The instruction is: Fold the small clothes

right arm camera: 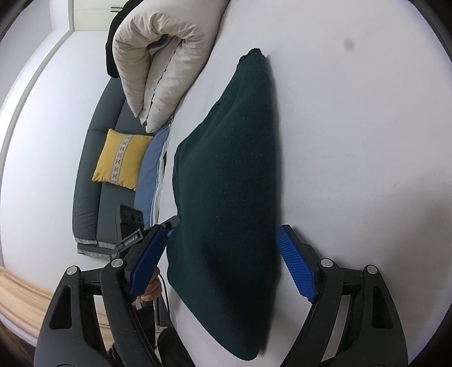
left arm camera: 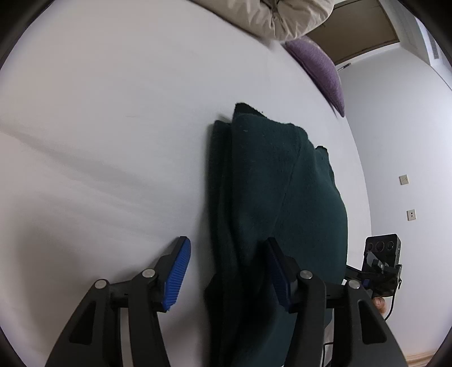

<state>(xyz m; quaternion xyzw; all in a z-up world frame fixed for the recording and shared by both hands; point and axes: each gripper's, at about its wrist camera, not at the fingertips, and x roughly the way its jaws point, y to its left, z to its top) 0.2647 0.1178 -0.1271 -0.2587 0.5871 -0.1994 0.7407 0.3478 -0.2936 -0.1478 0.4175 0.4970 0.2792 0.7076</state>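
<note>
Knit green garment (right arm camera: 228, 183) lies folded on smooth sheet (left arm camera: 113, 127), both claws (left arm camera: 228, 271) (right arm camera: 223, 265) released.

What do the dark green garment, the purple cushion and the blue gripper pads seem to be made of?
Dark green garment: looks like knit fabric, probably wool or acrylic; fine stitch rows show, matte and slightly fuzzy.
Purple cushion: seems a coarse woven or knitted textile, with a nubby matte surface.
Blue gripper pads: likely rubber or moulded plastic, with fine ridges across the face and a dull finish.

Bare white sheet (left arm camera: 99, 127) across frame left; obstacles: beige duvet (left arm camera: 271, 17), purple cushion (left arm camera: 322, 70) upper right.
</note>
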